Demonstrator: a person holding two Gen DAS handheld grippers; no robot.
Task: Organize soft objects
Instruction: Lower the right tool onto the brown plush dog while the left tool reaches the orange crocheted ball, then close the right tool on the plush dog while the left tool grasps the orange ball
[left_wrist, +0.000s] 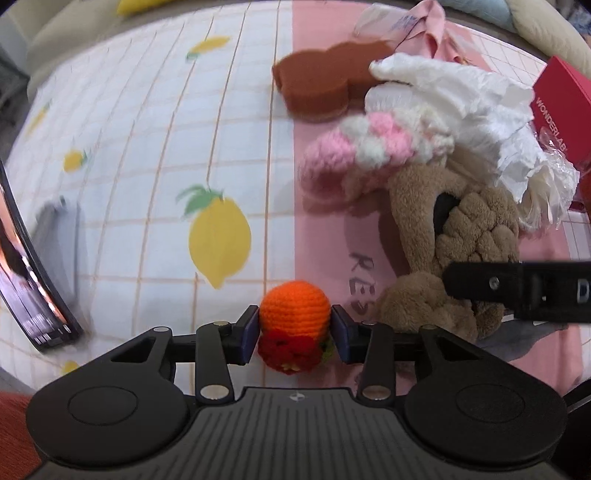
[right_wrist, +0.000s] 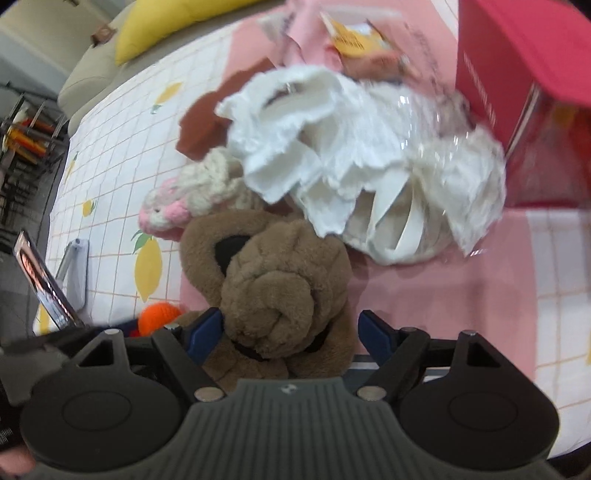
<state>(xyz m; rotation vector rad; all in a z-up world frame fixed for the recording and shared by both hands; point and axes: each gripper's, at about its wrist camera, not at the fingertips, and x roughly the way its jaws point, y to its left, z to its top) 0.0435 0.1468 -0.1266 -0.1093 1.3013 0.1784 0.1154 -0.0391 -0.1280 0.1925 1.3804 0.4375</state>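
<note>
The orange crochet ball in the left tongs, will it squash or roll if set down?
The crochet ball is knitted yarn, so it probably gives a little under the left tongs. It looks light. Being round, it may roll on the sheet, though the red flower might stop it.

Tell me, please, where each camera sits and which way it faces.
Left wrist: on the left gripper, looking across the bedsheet; its fingers pinch the orange crochet ball.
Right wrist: on the right gripper, facing the brown plush toy between its open fingers.
Shared: plush, ball, white bag.
</note>
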